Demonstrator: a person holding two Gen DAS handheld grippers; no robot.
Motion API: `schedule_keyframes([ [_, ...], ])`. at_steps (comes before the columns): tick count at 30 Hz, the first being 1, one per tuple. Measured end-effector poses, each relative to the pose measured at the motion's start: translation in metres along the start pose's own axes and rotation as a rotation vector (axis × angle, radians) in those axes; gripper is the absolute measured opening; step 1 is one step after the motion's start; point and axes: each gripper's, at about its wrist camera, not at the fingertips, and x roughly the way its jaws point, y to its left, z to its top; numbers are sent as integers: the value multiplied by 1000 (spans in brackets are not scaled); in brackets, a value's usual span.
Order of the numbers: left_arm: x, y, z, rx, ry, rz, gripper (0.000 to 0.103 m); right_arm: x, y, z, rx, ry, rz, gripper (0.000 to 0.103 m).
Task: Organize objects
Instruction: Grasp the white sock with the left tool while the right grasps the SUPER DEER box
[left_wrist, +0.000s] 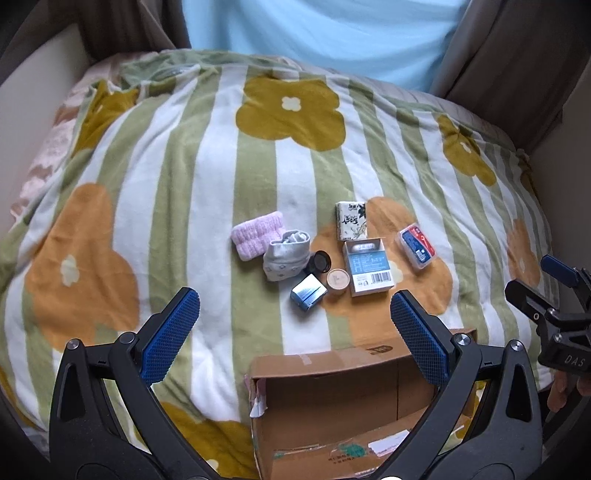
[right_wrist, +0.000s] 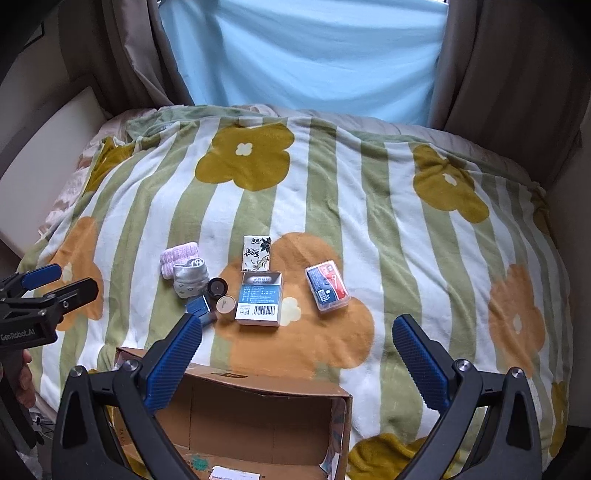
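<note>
Small objects lie clustered on a flowered blanket: a pink cloth roll (left_wrist: 256, 234) (right_wrist: 178, 257), a grey sock bundle (left_wrist: 286, 254) (right_wrist: 189, 282), a black round lid (left_wrist: 320, 260) (right_wrist: 217, 287), a tan round tin (left_wrist: 337, 280) (right_wrist: 225, 305), a blue foil box (left_wrist: 308, 292) (right_wrist: 199, 309), a blue-white carton (left_wrist: 367, 266) (right_wrist: 259, 298), a floral tissue pack (left_wrist: 351, 220) (right_wrist: 257, 252) and a red-blue clear case (left_wrist: 416, 245) (right_wrist: 327, 290). An open cardboard box (left_wrist: 332, 406) (right_wrist: 258, 424) sits nearest. My left gripper (left_wrist: 293, 308) and right gripper (right_wrist: 297, 334) are open and empty, above the box.
The blanket (left_wrist: 177, 177) (right_wrist: 406, 258) covers a bed. Brown curtains (right_wrist: 498, 66) and a light blue sheet (right_wrist: 303, 55) hang behind. A white panel (right_wrist: 40, 162) stands at the left. The other gripper shows at each view's edge (left_wrist: 554, 306) (right_wrist: 40, 295).
</note>
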Motion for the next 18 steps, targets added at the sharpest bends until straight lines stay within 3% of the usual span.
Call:
schedule_keyframes([
  [11, 165, 24, 18, -116, 184, -42, 100, 149, 23, 2, 50, 190, 7, 102],
  [18, 207, 31, 25, -185, 225, -92, 93, 219, 31, 2, 103, 294, 9, 100],
])
